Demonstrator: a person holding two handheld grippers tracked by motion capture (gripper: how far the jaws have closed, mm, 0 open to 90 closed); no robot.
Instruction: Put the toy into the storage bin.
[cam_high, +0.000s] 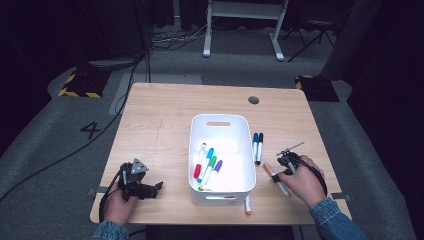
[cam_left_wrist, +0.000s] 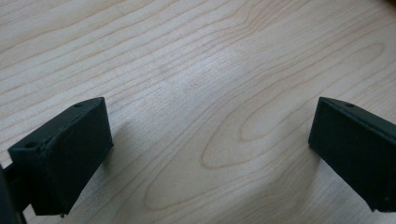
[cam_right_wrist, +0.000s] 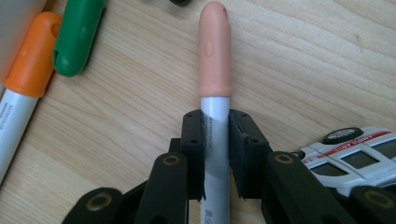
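2 black pads of the right gripper (cam_right_wrist: 215, 156) are pressed onto the white barrel of a peach-capped marker (cam_right_wrist: 215, 56) lying on the table (cam_high: 160, 125) right of the white bin (cam_high: 220, 195), near the table's right edge, while the left gripper (cam_left_wrist: 210, 154) is held wide over bare wood.

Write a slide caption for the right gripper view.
Right gripper clamps a peach-capped marker lying on the wooden table.

The table (cam_high: 160, 125) is pale wood with a wavy grain. The bin (cam_high: 197, 150) is white. The marker (cam_right_wrist: 215, 93) between the black fingers (cam_right_wrist: 194, 140) has a peach cap and white barrel. Beside it lie an orange-capped marker (cam_right_wrist: 28, 65) and a green cap (cam_right_wrist: 77, 35).
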